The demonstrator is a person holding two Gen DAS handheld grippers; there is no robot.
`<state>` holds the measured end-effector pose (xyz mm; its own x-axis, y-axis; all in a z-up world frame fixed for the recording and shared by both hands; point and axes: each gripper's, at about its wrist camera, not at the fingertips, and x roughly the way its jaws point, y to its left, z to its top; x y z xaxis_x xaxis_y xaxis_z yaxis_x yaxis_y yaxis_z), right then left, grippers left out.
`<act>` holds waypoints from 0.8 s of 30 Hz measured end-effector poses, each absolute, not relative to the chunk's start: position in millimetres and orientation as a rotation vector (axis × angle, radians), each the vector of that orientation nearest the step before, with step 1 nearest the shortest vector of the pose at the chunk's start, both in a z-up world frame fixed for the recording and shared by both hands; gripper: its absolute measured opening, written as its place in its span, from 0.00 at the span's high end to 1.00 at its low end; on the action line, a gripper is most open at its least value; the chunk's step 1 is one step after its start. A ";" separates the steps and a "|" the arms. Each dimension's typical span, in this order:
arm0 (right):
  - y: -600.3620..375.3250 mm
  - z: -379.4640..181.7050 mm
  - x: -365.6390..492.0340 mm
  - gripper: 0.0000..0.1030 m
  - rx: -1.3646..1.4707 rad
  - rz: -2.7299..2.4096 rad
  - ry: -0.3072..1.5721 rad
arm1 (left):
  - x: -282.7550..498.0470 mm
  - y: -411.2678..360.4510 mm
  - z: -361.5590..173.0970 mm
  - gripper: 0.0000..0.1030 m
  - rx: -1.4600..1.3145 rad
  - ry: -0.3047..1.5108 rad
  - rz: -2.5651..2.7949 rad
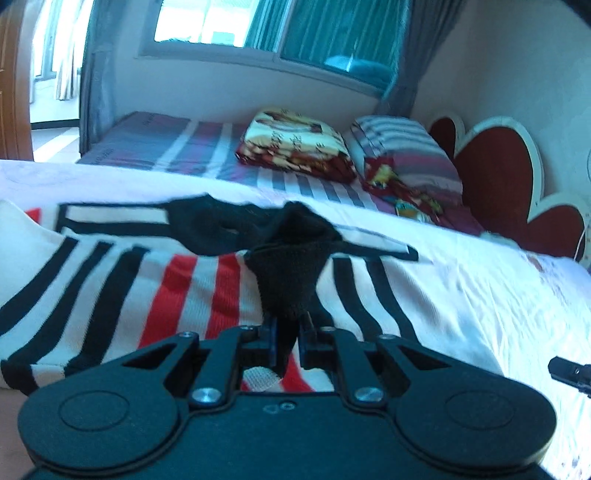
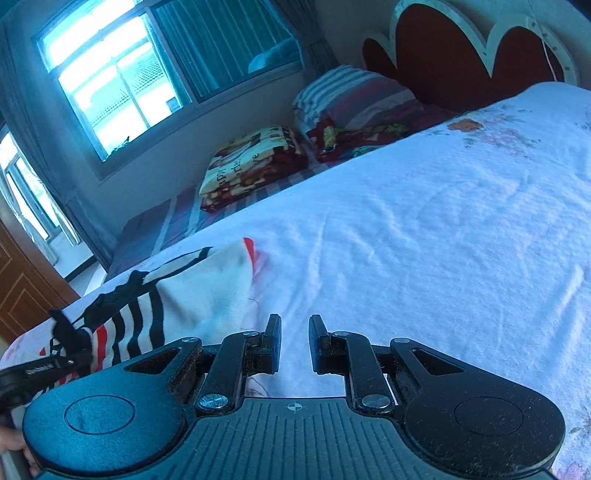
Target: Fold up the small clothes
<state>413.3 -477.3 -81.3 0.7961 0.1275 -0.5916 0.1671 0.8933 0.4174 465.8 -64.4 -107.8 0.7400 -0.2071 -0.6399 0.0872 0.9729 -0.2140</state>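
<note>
Daylight comes thru the window (image 1: 258,33), panes blown out white. Both pics have a cold blue-teal cast, stronger in the right wrist view. Bed sheet (image 2: 424,240) is bright, slightly washed. Left view soft w/ motion blur on the striped garment (image 1: 110,280). Fisheye bends edges; corners go dark.

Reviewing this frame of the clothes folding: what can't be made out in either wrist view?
- Left view: the black cloth is pinched in the left gripper; motion blur and its own folds hide what garment it is.
- Left view: the striped garment's near edge is hidden behind the gripper body.
- Right view: the striped garment is cut off by the frame edge and the right gripper's body.
- Right view: nothing shows between the nearly closed jaws.
</note>
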 end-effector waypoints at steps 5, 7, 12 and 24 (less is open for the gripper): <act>-476.8 -78.2 411.6 0.85 0.486 -0.024 0.651 | 469.5 -85.9 -116.1 0.45 -0.143 0.751 -0.240; -471.5 -75.3 412.6 0.85 0.482 -0.018 0.650 | 466.7 -96.2 -114.8 0.41 -0.123 0.730 -0.289; -446.8 -65.6 423.5 0.33 0.478 0.040 0.640 | 434.3 -59.6 -103.3 0.42 -0.099 0.653 -0.257; -333.2 -91.3 484.1 0.35 0.601 0.291 0.722 | 352.8 118.0 -111.0 0.62 -0.058 0.681 0.081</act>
<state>484.1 -333.2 -91.3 0.7206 0.4461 -0.5308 -0.0461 0.7946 0.6053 352.8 118.0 -111.0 0.7743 0.0555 -0.6304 -0.0934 0.9953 -0.0271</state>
